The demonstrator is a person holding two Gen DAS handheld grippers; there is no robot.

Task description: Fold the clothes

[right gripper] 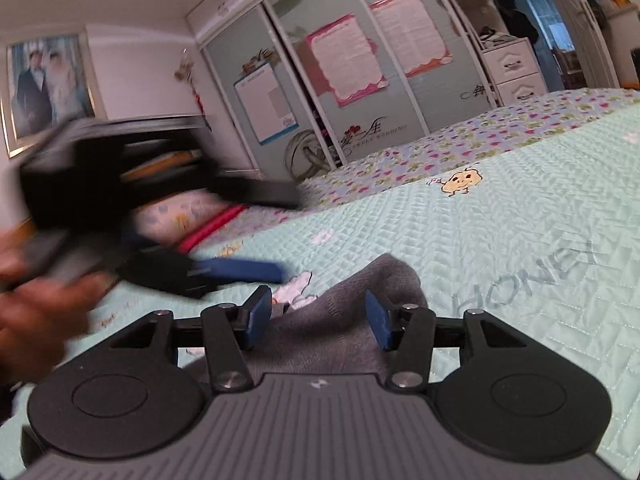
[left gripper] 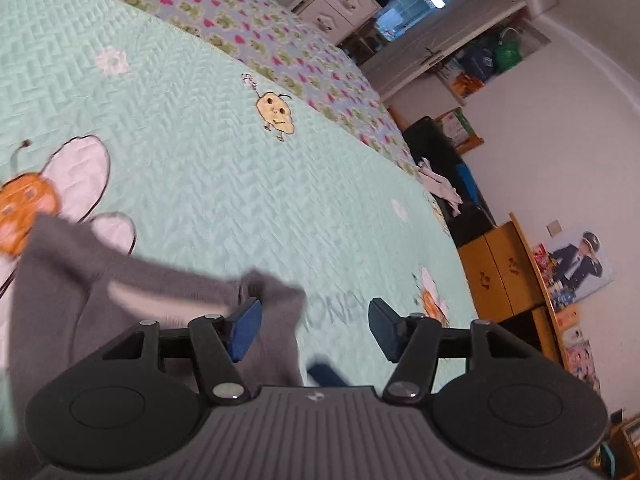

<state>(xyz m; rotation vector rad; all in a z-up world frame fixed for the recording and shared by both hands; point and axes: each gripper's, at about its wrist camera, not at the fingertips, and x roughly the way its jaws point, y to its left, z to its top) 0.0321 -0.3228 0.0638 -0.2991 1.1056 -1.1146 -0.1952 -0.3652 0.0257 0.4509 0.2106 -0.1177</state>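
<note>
The left gripper (left gripper: 314, 328) has its jaws wide, gripping nothing; a peak of the grey garment (left gripper: 132, 300) rises just past its left pad, the rest spreading toward 9 o'clock on the mint quilt (left gripper: 224, 184) of the bed. The right gripper (right gripper: 316, 318) also stands with jaws wide, a hump of grey cloth between the pads, neither pressing it. At 10 o'clock there, the blurred left gripper and a hand (right gripper: 36, 312).
</note>
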